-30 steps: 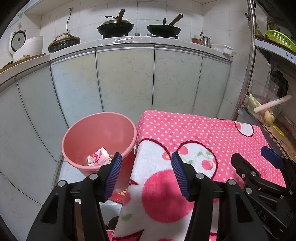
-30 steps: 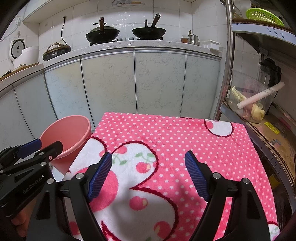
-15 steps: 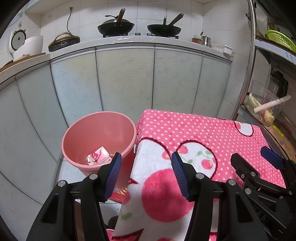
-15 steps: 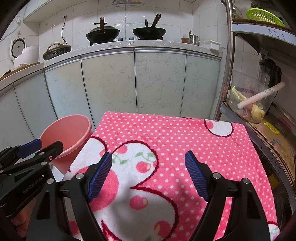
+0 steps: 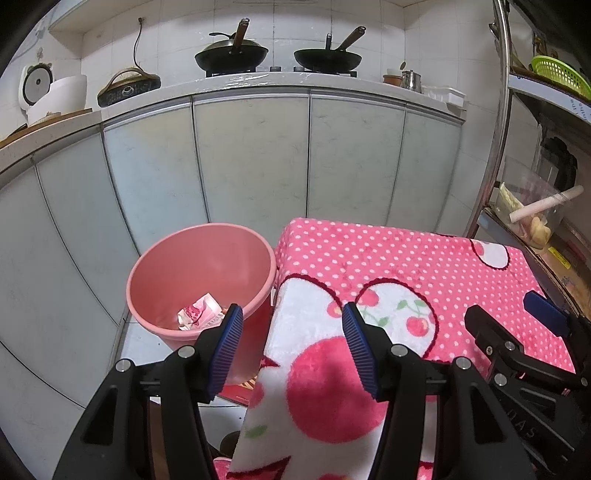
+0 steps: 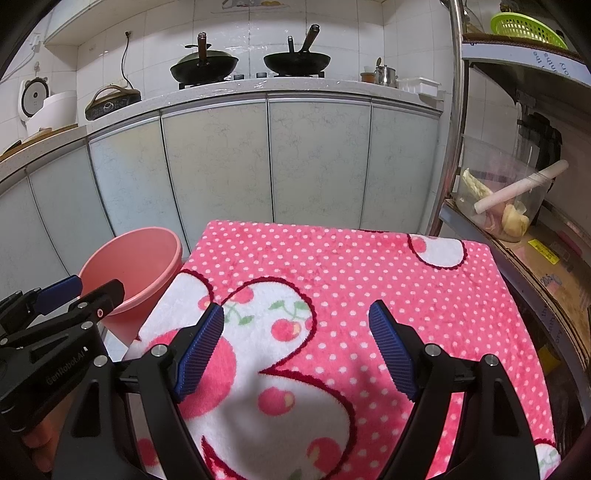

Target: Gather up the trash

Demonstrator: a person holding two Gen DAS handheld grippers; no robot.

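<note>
Where crumpled wrapper (image 5: 199, 314) lies: pink bucket (image 5: 173, 258).

Even indoor light, sharp, fisheye-warped edges

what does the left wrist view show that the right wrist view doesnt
Only the left wrist view looks down into the pink bucket, where a crumpled pink and white wrapper lies at the bottom. Only the right wrist view shows the hand that grips the left gripper. Both show the polka-dot cherry cloth, the two woks on the counter, the green basket on the rack, and both grippers open and empty, the right gripper over the cloth.
</note>
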